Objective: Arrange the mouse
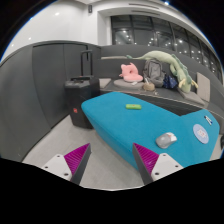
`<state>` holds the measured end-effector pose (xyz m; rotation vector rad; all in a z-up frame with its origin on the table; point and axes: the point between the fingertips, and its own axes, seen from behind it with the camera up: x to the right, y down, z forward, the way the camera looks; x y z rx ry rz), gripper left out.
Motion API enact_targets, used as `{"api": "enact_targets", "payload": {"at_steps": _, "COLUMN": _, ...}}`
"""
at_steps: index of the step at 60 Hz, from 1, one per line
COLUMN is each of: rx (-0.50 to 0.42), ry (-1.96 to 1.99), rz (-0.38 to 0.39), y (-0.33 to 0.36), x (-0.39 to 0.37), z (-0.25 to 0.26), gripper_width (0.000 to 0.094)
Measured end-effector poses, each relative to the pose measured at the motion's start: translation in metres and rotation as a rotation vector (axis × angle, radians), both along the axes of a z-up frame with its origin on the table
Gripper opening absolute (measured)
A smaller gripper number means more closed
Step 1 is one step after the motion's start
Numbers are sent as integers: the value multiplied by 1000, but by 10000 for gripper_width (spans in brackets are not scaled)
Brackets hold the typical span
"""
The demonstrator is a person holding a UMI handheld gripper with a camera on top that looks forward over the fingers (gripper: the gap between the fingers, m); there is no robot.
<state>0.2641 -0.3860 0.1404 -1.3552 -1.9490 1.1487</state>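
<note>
Teal surface (125, 125) stretches ahead of the gripper (113, 157), whose jaws stand released and hold nothing. Just beyond the right finger lies the mouse (166, 139). Farther ahead, a green item (132, 105); beyond it, a pink toy (129, 71).

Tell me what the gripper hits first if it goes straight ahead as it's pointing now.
Likely the teal table. The gripper is open with nothing between its fingers, and bare tabletop lies just ahead. The mouse sits off to the right of that line, and the small green object lies farther on. Depth is unclear.
</note>
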Motion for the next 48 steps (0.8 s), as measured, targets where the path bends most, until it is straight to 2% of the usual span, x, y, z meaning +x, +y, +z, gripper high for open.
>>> {"api": "enact_targets", "payload": {"at_steps": 18, "rx": 42, "ry": -17, "rz": -214, "y": 121, "x": -34, "z": -47, "gripper_width": 856}}
{"api": "enact_targets", "payload": {"at_steps": 26, "rx": 80, "ry": -29, "rz": -273, "y": 161, "x": -44, "z": -66, "gripper_width": 866}}
{"api": "enact_targets", "payload": {"at_steps": 48, "rx": 45, "ry": -21, "rz": -379, "y": 188, "x": -110, "z": -104, "gripper_width": 868}}
